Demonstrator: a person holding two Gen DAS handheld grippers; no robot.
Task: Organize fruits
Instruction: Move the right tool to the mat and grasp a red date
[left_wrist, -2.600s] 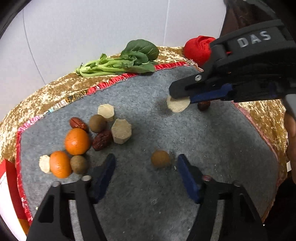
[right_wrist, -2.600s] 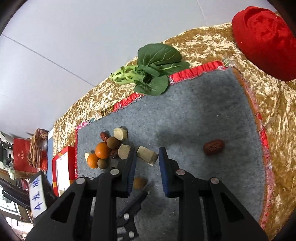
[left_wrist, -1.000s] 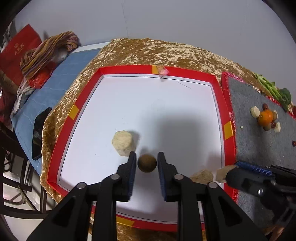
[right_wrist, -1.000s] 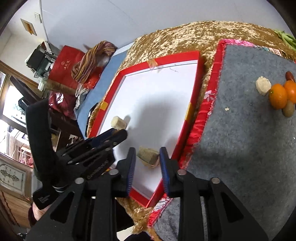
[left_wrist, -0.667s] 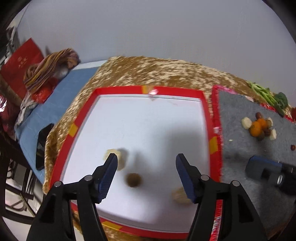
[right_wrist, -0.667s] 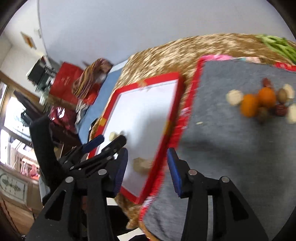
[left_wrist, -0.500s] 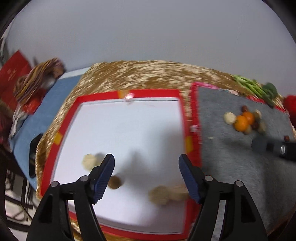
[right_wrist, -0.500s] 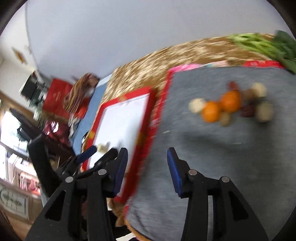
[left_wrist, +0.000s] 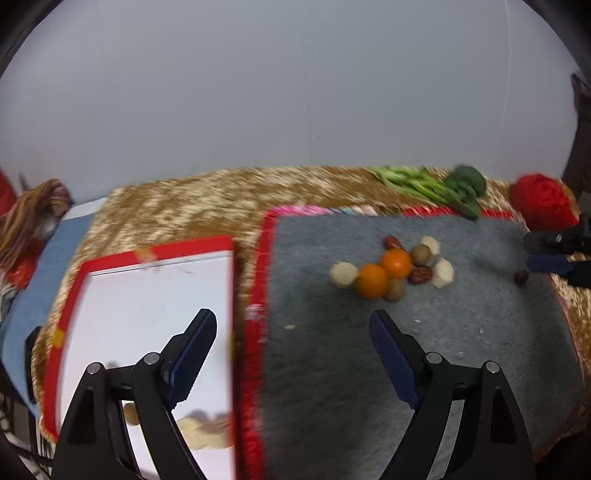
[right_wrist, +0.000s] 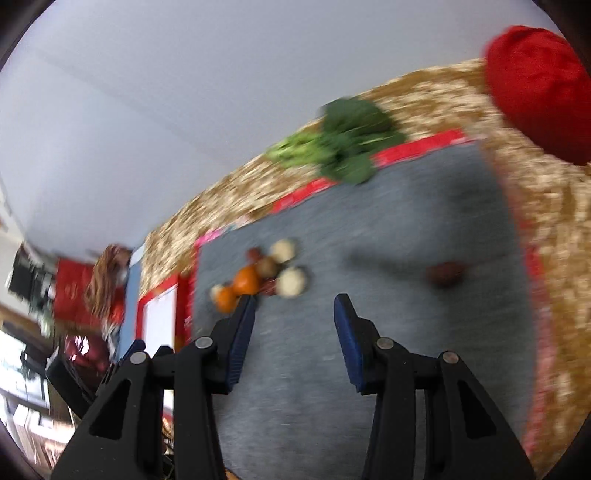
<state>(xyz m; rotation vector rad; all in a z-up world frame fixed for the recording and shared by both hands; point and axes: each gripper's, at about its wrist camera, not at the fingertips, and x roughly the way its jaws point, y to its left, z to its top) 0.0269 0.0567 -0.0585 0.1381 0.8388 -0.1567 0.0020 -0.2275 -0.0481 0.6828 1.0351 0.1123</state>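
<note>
bare grey mat (left_wrist: 461, 350) lies open near the fruit cluster (left_wrist: 391, 269); a lone date (left_wrist: 521, 277) sits well apart.

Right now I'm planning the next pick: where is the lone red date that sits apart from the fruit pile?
In the left wrist view the lone red date lies near the grey mat's right edge, well right of the fruit pile, beside the right gripper.

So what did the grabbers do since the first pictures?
Each carried one piece from the grey mat to the white tray and let go. Now the left gripper and right gripper are open, back over the mat. The oranges and greens stayed put.
</note>
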